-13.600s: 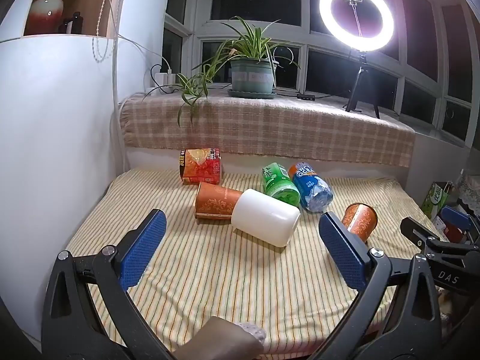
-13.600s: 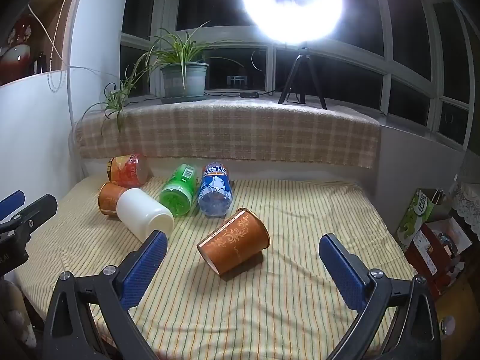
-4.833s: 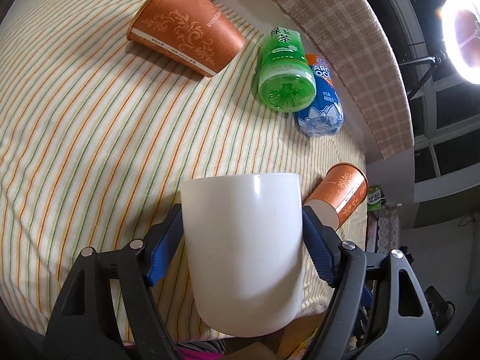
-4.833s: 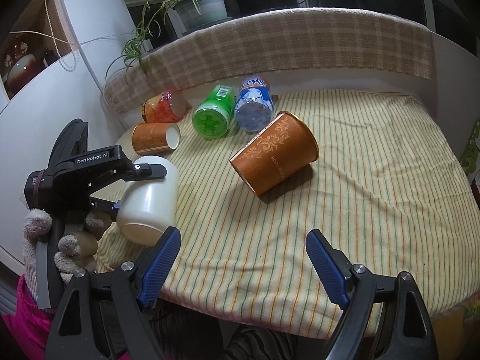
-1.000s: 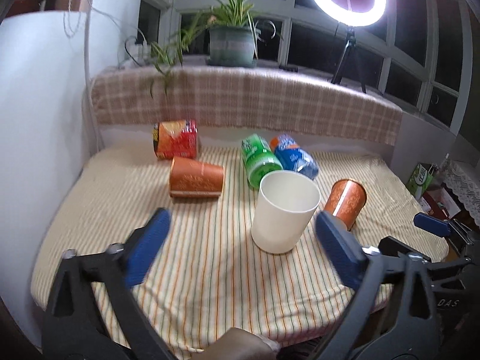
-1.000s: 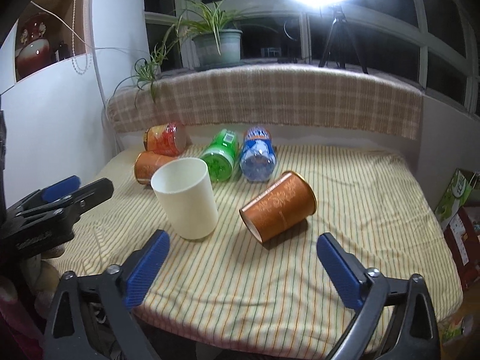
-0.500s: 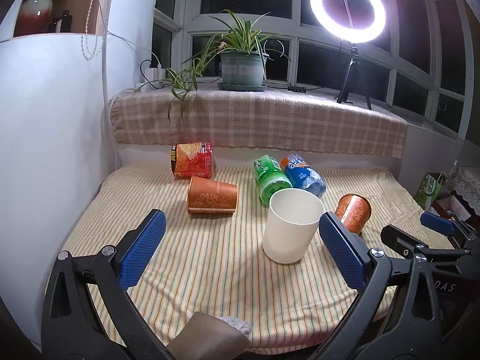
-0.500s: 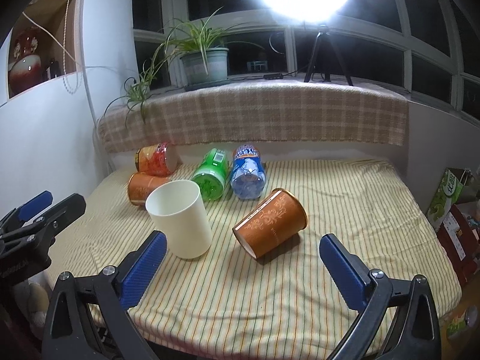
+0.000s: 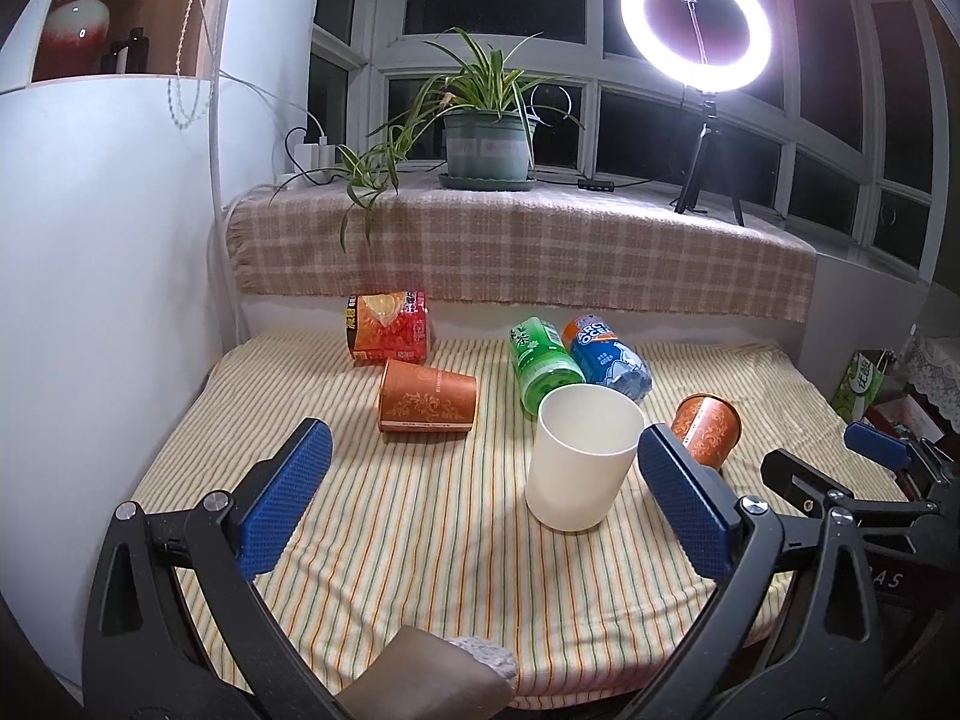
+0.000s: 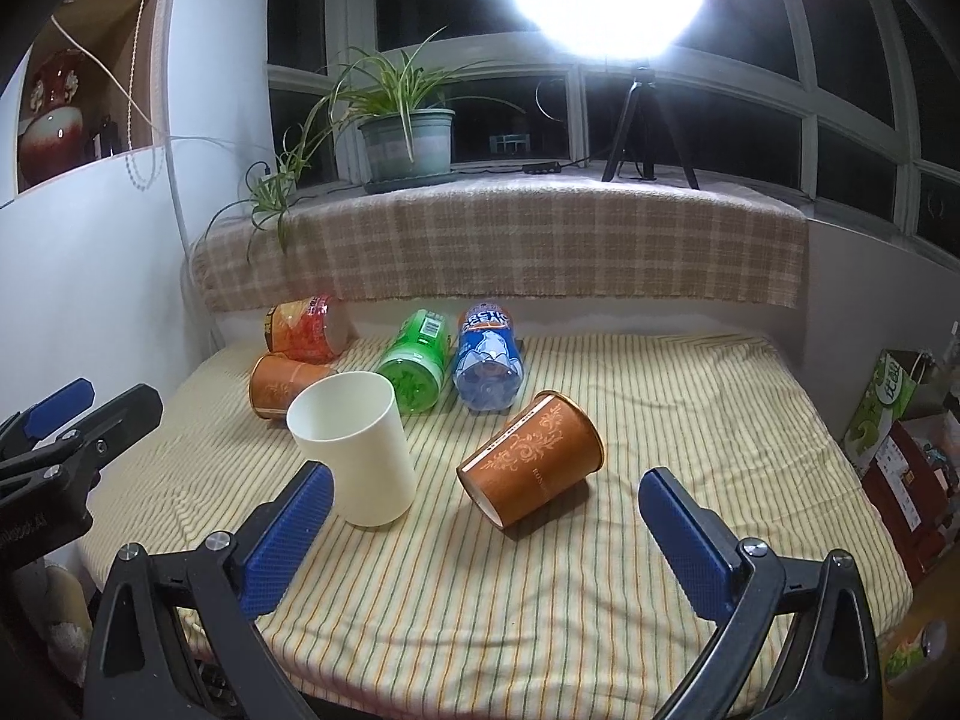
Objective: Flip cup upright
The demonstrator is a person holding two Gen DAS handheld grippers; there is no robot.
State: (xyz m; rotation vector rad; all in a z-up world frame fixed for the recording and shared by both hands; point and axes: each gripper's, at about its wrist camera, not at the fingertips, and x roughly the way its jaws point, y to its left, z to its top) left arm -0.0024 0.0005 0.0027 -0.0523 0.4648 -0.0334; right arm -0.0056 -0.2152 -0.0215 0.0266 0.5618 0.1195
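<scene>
The white cup stands upright, mouth up, on the striped cloth; it also shows in the right wrist view. My left gripper is open and empty, pulled back near the table's front edge, with the cup just inside its right finger. My right gripper is open and empty near the front edge, the cup beside its left finger. An orange paper cup lies on its side to the right of the white cup, seen also in the left wrist view. A second orange cup lies on its side at the left.
A green bottle, a blue bottle and a red snack can lie at the back of the table. A plaid-covered sill with a potted plant and a ring light stands behind. A white wall is at the left.
The white cup, lying on its side at first, was gripped, turned and set upright by my left gripper. Over the last second both grippers drew back a little from it.
</scene>
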